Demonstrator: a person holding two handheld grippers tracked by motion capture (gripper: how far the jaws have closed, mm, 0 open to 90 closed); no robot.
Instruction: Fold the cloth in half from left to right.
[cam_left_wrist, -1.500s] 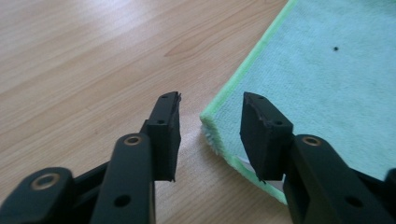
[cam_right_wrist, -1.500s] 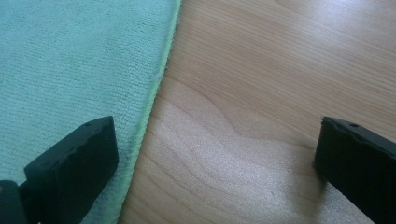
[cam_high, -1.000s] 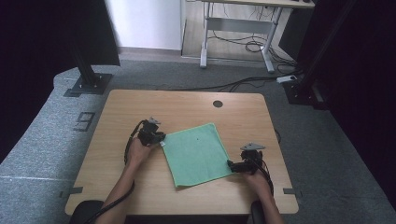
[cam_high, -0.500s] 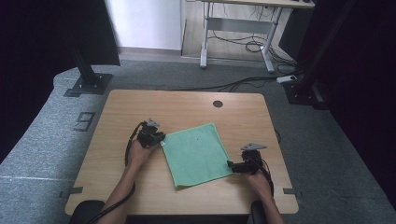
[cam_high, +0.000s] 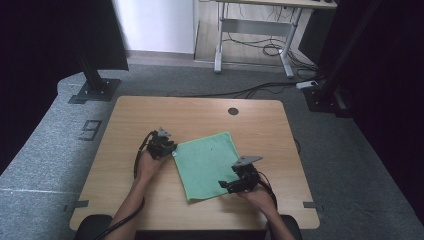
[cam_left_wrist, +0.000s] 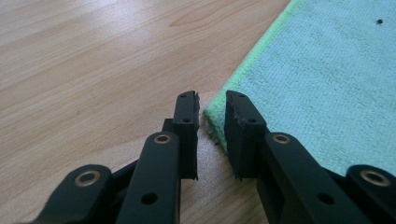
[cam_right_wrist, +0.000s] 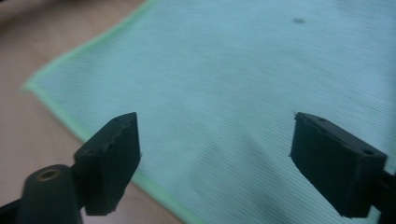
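Green terry cloth lies flat on the pale wooden table — a square with a lighter hem. Left gripper sits low at its corner, jaws narrowly parted and just easing wider, the hem's tip in the gap between the fingers, pads not pressing it. Right gripper hovers over the cloth's near edge — jaws wide though just narrowing, fabric beneath them, nothing gripped.

The bench lies bare behind and beside the green cloth, giving free passage there. Only the left hand-held gripper at the cloth's corner and the right hand-held gripper over its near edge intrude.
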